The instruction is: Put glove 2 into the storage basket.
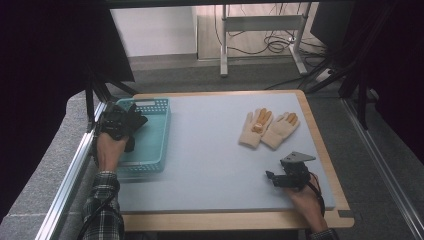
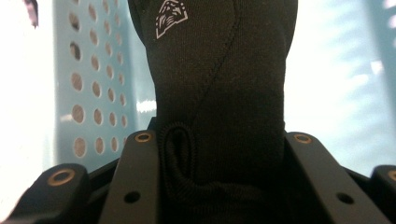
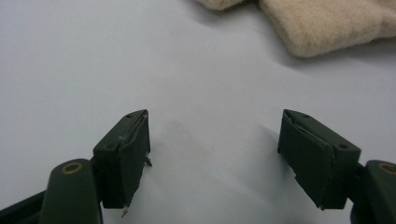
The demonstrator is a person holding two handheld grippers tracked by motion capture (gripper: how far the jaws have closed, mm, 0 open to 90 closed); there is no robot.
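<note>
Left gripper [image 1: 131, 121]: jaws pinch a black glove [image 2: 219, 88], held over the teal basket [image 1: 156, 145] at the table's left edge.
Cream gloves [image 1: 269, 128]: a pair, lying side by side, far right of the grey table [image 1: 210, 160].
Right gripper [image 1: 273, 176]: jaws spread wide, empty, low over the table near the cream gloves.

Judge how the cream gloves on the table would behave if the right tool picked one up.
The cream gloves look like soft knit lying flat, so one would probably droop from the right tool, whose jaws stand open. They overlap, so lifting one may drag the other. The fuzzy cloth seems unlikely to slip.
</note>
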